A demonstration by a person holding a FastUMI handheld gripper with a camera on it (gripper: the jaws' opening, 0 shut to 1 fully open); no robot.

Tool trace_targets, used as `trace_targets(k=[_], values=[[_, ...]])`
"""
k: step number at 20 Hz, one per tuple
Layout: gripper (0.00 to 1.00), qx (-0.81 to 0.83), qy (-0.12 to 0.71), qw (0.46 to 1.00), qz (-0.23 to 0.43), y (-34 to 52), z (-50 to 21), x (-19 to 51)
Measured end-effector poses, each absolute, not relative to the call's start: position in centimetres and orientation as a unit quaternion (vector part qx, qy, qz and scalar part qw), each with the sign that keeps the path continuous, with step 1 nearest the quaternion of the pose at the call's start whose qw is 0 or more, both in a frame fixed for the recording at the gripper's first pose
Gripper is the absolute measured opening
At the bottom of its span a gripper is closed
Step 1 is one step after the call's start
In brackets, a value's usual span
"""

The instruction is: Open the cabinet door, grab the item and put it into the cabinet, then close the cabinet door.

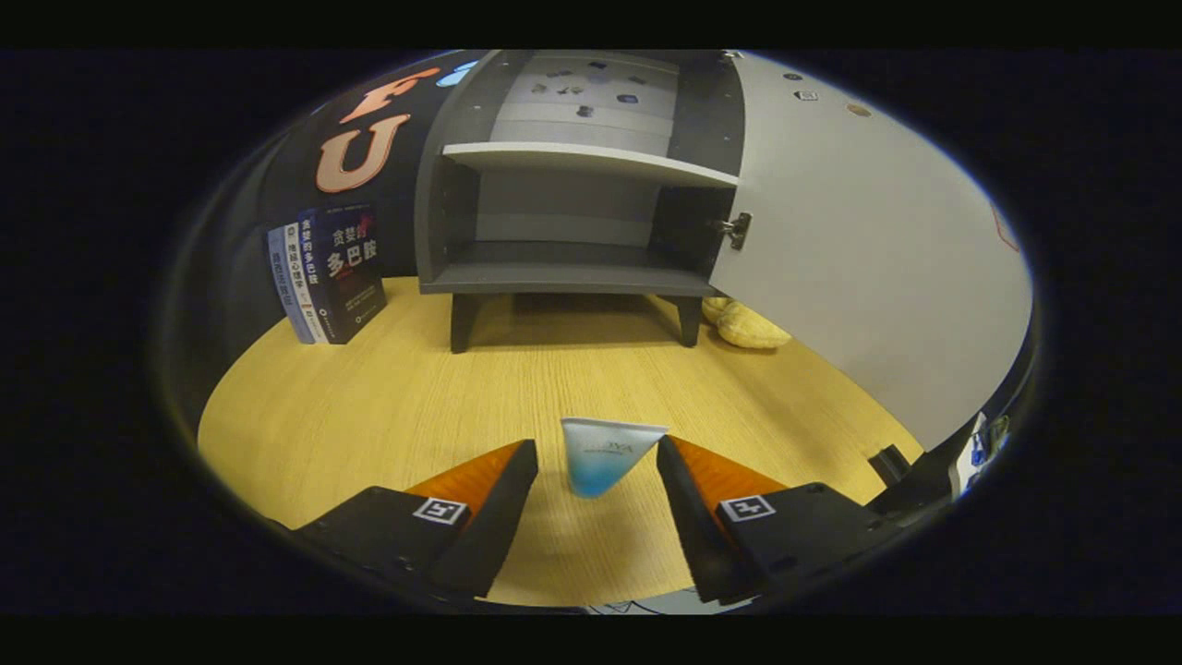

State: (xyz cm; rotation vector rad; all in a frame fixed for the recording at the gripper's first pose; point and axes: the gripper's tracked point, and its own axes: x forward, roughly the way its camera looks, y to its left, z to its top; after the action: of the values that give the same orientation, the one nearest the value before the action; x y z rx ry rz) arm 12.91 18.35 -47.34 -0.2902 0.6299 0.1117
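1 tube [605,454] between the tool's [597,466] spread fingers (untouched), cabinet [572,185] beyond, door [868,240] ajar

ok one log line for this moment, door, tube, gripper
cabinet door: open | tube: between the fingers, on the table | gripper: open, not pressing tube | shelves: bare
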Motion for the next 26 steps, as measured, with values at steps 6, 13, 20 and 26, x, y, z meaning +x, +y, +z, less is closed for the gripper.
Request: trace_targets(k=[6,13,20,26], values=[[0.66,-0.112,0.338,0.933,0.062,17.6,-49.5,12.9],[0.54,-0.104,0.342,0.932,0.063,17.3,-48.8,12.8],[0.50,-0.128,0.344,0.928,0.065,16.9,-48.9,12.2],[0.81,-0.129,0.360,0.920,0.084,17.9,-49.6,12.0]])
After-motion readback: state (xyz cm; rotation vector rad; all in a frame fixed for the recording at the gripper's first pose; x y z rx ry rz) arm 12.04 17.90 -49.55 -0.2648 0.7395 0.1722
